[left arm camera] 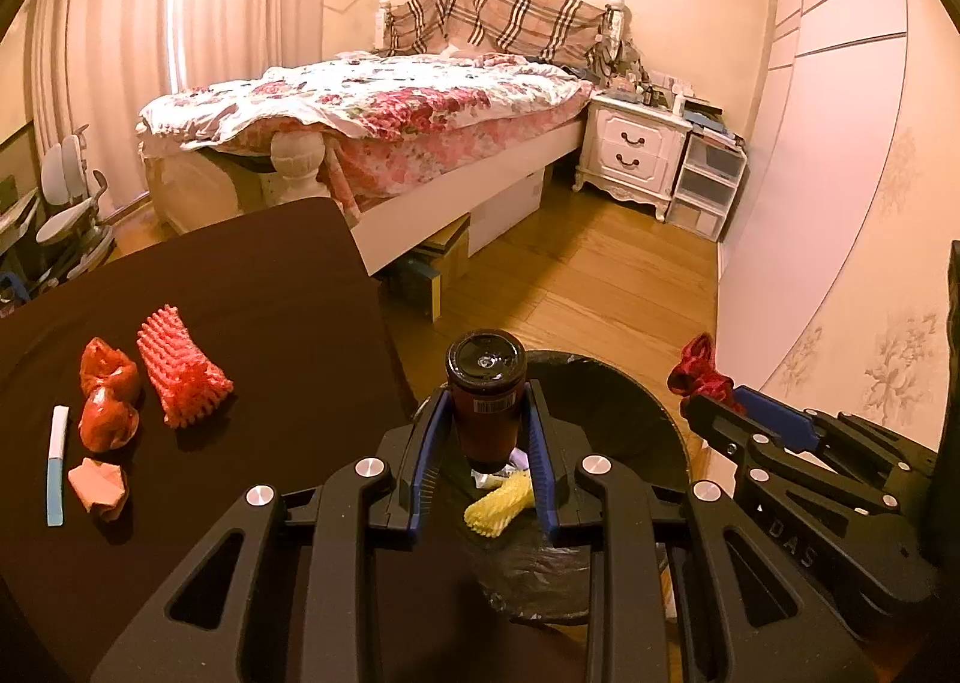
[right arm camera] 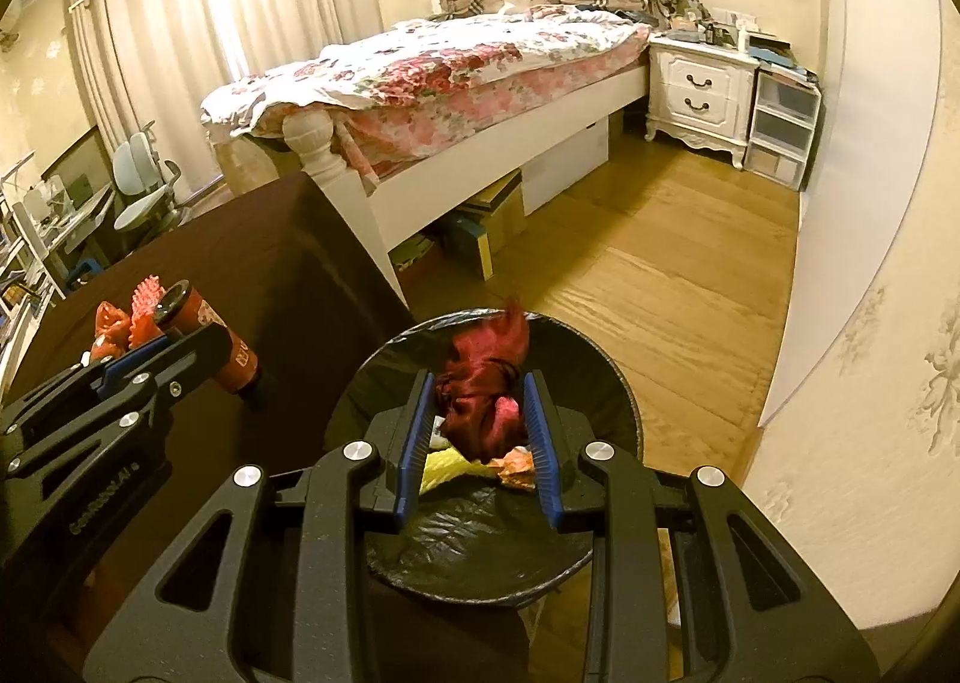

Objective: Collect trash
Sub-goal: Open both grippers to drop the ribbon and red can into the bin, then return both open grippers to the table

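Observation:
My left gripper [left arm camera: 485, 413] is shut on a dark red bottle [left arm camera: 486, 395] with a black cap, held over the near rim of the black-lined trash bin [left arm camera: 624, 413]. The same bottle [right arm camera: 207, 335] shows at the left of the right wrist view, just above the table edge. My right gripper [right arm camera: 480, 401] is shut on a crumpled dark red wrapper [right arm camera: 483, 383] directly above the bin [right arm camera: 606, 383]. Inside the bin lie a yellow foam net [left arm camera: 501, 503] and other scraps. On the dark table [left arm camera: 252, 287] remain a red foam net [left arm camera: 180, 374], a red wrapper [left arm camera: 108, 395], a pink crumpled paper [left arm camera: 99, 488] and a white-blue stick [left arm camera: 57, 464].
The bin stands on the wooden floor [right arm camera: 678, 275] beside the table's right edge. Beyond are a bed [left arm camera: 372, 107] with a floral cover, boxes under it, a white nightstand [left arm camera: 636, 149], plastic drawers [left arm camera: 708, 185] and a wall to the right. An office chair [left arm camera: 72, 203] is at far left.

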`<state>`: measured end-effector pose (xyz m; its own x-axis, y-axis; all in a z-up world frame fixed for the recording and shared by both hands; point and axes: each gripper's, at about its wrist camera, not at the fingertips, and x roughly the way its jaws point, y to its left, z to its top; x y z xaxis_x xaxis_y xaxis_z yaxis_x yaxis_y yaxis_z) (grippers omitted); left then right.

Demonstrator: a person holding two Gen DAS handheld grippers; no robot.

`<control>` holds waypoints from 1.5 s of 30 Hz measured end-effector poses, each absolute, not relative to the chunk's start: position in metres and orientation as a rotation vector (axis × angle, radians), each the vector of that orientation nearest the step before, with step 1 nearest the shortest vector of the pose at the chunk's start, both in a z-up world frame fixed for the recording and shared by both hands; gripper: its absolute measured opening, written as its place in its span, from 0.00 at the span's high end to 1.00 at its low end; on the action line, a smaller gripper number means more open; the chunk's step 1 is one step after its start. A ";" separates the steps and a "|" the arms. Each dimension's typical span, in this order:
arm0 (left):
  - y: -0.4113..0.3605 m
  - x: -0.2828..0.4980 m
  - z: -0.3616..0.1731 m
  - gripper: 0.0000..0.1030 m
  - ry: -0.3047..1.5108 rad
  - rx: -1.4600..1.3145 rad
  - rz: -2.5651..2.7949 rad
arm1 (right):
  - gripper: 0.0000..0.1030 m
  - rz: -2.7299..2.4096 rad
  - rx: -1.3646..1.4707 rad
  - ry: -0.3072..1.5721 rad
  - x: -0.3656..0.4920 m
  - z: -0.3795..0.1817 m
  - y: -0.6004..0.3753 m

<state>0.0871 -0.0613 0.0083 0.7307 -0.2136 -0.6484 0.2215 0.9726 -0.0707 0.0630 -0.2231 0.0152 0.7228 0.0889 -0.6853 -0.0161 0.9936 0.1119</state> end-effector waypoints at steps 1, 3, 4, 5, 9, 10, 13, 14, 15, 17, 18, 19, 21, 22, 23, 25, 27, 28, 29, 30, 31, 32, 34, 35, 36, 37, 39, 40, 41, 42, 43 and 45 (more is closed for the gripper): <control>-0.062 0.089 0.007 0.73 0.716 0.013 -0.239 | 0.71 0.057 0.101 0.760 0.064 0.015 -0.224; -0.064 0.091 0.006 0.73 0.720 0.017 -0.239 | 0.71 0.053 0.100 0.758 0.065 0.015 -0.224; -0.066 0.092 0.005 0.73 0.723 0.019 -0.240 | 0.71 0.051 0.099 0.758 0.065 0.015 -0.225; -0.067 0.093 0.005 0.73 0.725 0.021 -0.240 | 0.71 0.048 0.098 0.757 0.066 0.015 -0.225; -0.071 0.098 0.001 0.73 0.735 0.029 -0.238 | 0.71 0.043 0.103 0.763 0.070 0.011 -0.228; -0.072 0.099 0.000 0.73 0.739 0.030 -0.238 | 0.71 0.041 0.105 0.763 0.069 0.011 -0.229; -0.075 0.101 -0.004 0.73 0.765 0.036 -0.244 | 0.71 0.034 0.106 0.759 0.069 0.010 -0.230; -0.075 0.103 -0.004 0.73 0.768 0.038 -0.242 | 0.70 0.029 0.105 0.757 0.068 0.011 -0.231; -0.075 0.105 -0.005 0.71 0.771 0.040 -0.239 | 0.70 0.025 0.107 0.755 0.067 0.011 -0.232; -0.074 0.105 -0.007 0.59 0.777 0.038 -0.232 | 0.66 0.017 0.113 0.757 0.066 0.010 -0.236; -0.074 0.104 -0.007 0.52 0.774 0.037 -0.227 | 0.60 0.012 0.116 0.759 0.066 0.009 -0.237; -0.073 0.103 -0.007 0.48 0.769 0.032 -0.222 | 0.57 0.005 0.118 0.758 0.065 0.009 -0.238; -0.071 0.103 -0.006 0.42 0.765 0.027 -0.214 | 0.56 -0.007 0.123 0.754 0.063 0.008 -0.242; -0.070 0.102 -0.005 0.37 0.763 0.026 -0.205 | 0.54 -0.010 0.126 0.755 0.063 0.007 -0.243; -0.069 0.102 -0.005 0.36 0.762 0.024 -0.200 | 0.53 -0.015 0.129 0.755 0.062 0.007 -0.245; -0.065 0.101 -0.004 0.33 0.763 0.017 -0.186 | 0.50 -0.023 0.132 0.755 0.062 0.007 -0.246; -0.061 0.101 -0.003 0.30 0.765 0.008 -0.172 | 0.49 -0.025 0.133 0.758 0.061 0.007 -0.245; -0.057 0.100 -0.002 0.30 0.764 0.003 -0.159 | 0.47 -0.023 0.134 0.759 0.061 0.007 -0.243; -0.054 0.099 -0.001 0.30 0.762 0.000 -0.153 | 0.46 -0.021 0.132 0.759 0.061 0.007 -0.241; -0.050 0.098 -0.001 0.29 0.761 -0.002 -0.144 | 0.45 -0.020 0.129 0.759 0.061 0.007 -0.238; -0.047 0.097 0.000 0.29 0.759 -0.001 -0.133 | 0.45 -0.016 0.124 0.759 0.060 0.008 -0.234; -0.044 0.096 0.001 0.29 0.756 0.000 -0.123 | 0.44 -0.011 0.122 0.760 0.060 0.008 -0.231; -0.035 0.091 0.002 0.28 0.749 0.004 -0.100 | 0.44 0.004 0.118 0.761 0.061 0.010 -0.223; -0.032 0.089 0.002 0.28 0.748 0.003 -0.092 | 0.44 0.011 0.115 0.761 0.061 0.010 -0.218; -0.027 0.088 0.002 0.28 0.750 0.001 -0.085 | 0.44 0.021 0.111 0.762 0.060 0.011 -0.213; -0.019 0.086 0.002 0.28 0.754 -0.004 -0.073 | 0.44 0.030 0.106 0.763 0.060 0.011 -0.207; -0.009 0.082 0.001 0.28 0.755 -0.010 -0.050 | 0.44 0.055 0.090 0.765 0.060 0.012 -0.192; -0.002 0.080 0.001 0.28 0.756 -0.014 -0.036 | 0.43 0.067 0.084 0.766 0.060 0.013 -0.185; 0.005 0.077 0.001 0.28 0.756 -0.020 -0.021 | 0.43 0.080 0.079 0.768 0.060 0.013 -0.178; 0.011 0.075 0.001 0.28 0.757 -0.026 -0.009 | 0.43 0.094 0.075 0.771 0.060 0.013 -0.170; 0.021 0.072 0.001 0.28 0.758 -0.034 0.010 | 0.43 0.109 0.070 0.773 0.059 0.013 -0.163; 0.033 0.068 0.001 0.28 0.760 -0.039 0.033 | 0.43 0.136 0.059 0.778 0.059 0.012 -0.147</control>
